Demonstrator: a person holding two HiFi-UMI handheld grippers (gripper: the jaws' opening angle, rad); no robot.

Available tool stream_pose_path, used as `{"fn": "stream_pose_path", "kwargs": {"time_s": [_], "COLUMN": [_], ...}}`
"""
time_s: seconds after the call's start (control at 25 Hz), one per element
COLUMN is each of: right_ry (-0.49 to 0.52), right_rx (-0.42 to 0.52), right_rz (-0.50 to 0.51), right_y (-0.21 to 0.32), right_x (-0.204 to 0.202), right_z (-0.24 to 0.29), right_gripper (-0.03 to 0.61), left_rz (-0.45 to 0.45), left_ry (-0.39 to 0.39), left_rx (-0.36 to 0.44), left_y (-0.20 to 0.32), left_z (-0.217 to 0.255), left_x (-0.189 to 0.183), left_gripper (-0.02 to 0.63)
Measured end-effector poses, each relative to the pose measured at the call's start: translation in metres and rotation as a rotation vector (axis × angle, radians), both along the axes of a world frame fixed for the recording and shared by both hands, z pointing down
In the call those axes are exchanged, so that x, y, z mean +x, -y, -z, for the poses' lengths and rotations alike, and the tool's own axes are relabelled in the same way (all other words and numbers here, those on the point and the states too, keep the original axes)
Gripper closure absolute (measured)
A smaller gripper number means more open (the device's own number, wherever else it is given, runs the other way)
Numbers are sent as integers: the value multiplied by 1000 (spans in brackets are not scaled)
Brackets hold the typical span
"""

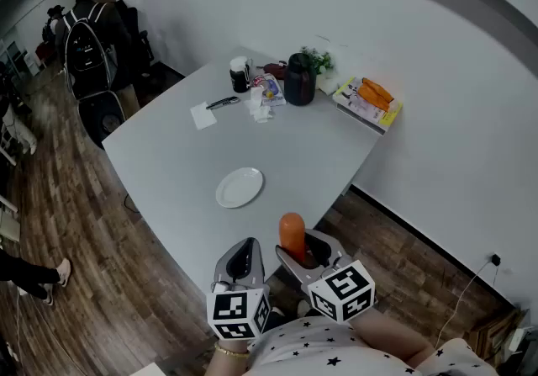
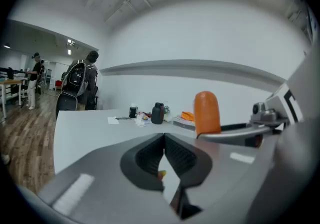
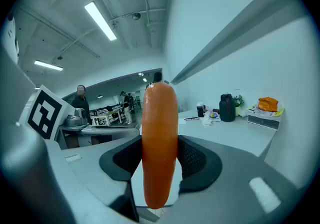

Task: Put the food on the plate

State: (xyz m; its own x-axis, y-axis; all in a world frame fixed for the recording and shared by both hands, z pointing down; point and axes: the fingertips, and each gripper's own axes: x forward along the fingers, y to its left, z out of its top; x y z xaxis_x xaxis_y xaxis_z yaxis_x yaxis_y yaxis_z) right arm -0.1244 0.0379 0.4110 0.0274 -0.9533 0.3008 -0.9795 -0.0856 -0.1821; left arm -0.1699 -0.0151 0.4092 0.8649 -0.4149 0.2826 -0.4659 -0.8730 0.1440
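1. R gripper (image 3: 160, 160): jaws clamped on an orange sausage (image 1: 292, 233), held upright at the near edge of the desk (image 1: 168, 172).
2. L gripper (image 2: 164, 155) was just beside it, jaws together, nothing btwn them.
3. White plate (image 1: 239, 188) sat further in on the desk, apart from the sausage.
4. Dark bottle (image 1: 298, 80), cup (image 1: 239, 74) etc. stood at the far end.

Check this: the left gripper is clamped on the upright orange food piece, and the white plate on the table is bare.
Wrong gripper: the right gripper is clamped on the upright orange food piece, as the right gripper view shows. The white plate is bare.
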Motion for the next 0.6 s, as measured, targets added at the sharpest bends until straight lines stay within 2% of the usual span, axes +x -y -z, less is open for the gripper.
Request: {"fn": "stream_pose_path", "kwargs": {"time_s": [0.4, 0.6], "right_ry": [3, 18], "right_rx": [-1, -12], "right_rz": [30, 71], "right_y": [20, 28], "right_x": [-28, -34], "right_z": [-4, -11], "right_gripper": [365, 365], "left_rz": [57, 92], "left_ry": [-1, 8], "left_rx": [-19, -34], "left_y": [22, 30], "left_z": [-12, -18], "left_x": [-36, -41], "left_gripper": [607, 606]}}
